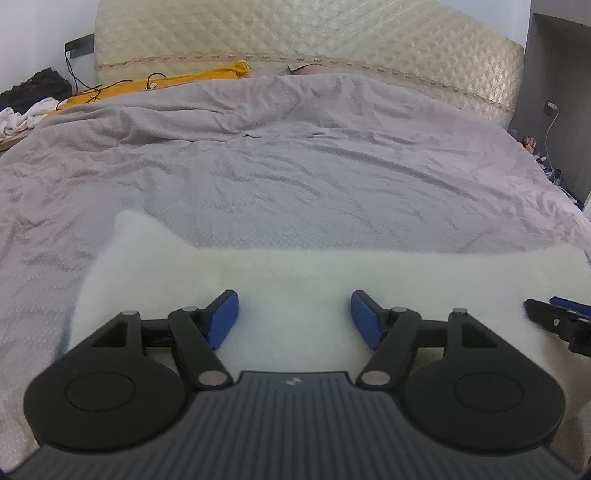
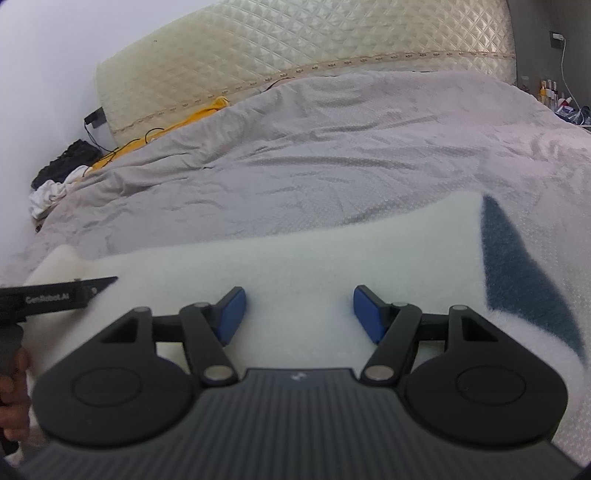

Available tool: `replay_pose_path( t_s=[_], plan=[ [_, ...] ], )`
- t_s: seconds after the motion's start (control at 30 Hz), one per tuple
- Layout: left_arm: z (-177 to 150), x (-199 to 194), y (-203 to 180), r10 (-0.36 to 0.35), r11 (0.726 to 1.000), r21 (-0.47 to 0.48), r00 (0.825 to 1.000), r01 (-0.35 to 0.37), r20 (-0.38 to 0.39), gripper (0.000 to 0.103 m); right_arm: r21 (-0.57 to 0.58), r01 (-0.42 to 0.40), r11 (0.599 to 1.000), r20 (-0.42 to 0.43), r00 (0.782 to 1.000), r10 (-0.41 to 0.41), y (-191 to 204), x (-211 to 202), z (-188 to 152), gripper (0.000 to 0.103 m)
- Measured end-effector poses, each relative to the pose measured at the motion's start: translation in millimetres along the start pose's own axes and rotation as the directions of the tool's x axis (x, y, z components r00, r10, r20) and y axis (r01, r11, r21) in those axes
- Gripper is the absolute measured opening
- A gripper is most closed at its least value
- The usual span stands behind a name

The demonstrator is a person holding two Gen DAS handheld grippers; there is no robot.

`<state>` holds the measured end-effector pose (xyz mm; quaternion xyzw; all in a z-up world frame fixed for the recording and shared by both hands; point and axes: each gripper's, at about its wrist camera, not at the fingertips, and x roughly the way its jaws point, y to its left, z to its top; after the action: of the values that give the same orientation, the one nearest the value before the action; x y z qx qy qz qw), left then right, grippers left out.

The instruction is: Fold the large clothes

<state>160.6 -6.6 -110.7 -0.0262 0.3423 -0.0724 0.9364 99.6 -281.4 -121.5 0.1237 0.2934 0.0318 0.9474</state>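
A white fleecy garment (image 1: 295, 269) lies flat across the near part of the bed, one corner poking up at its left end. In the right wrist view the same garment (image 2: 295, 258) carries a dark blue patch (image 2: 517, 273) at its right end. My left gripper (image 1: 294, 319) hovers over the garment's middle, blue pads (image 1: 223, 319) wide apart and empty. The right gripper (image 2: 300, 314) stands open the same way, just over the white fleece. Each gripper shows at the edge of the other's view: the right gripper (image 1: 557, 317) and the left gripper (image 2: 55, 295), held by a hand (image 2: 13, 398).
A crumpled grey duvet (image 1: 277, 166) covers the bed beyond the garment. A cream quilted mattress (image 1: 295, 33) leans behind it. Yellow cloth (image 1: 192, 79) with black cables and a pile of dark and white clothes (image 1: 26, 99) lie far left. Small bottles (image 2: 550, 92) stand far right.
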Motion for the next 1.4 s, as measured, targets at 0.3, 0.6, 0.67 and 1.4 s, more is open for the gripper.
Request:
replay_pose_path(
  t_s=[0.3,0.6,0.67,1.4],
  plan=[
    [-6,-47,10,-0.065,0.989,-0.129,0.997,0.071,0.046,0.073,0.011,0.035,0.999,-0.003,0.999,-0.035,11,-9,4,0.067],
    [-46,-120,5,-0.175,0.954,-0.235,0.982,0.185,0.064,0.073,0.021,0.056,0.998,0.013,0.998,-0.056,15,-32,-4,0.066],
    [-57,-126,0,-0.192,0.948,-0.252,0.981,0.196,0.039,0.074,0.029,0.062,0.998,0.012,0.998,-0.063,16,-38,-5,0.066],
    [-133,-54,85,-0.409,0.381,-0.891,0.909,0.247,0.077,0.088,0.125,0.048,0.991,-0.004,0.999,-0.047,11,-46,-8,0.067]
  ],
)
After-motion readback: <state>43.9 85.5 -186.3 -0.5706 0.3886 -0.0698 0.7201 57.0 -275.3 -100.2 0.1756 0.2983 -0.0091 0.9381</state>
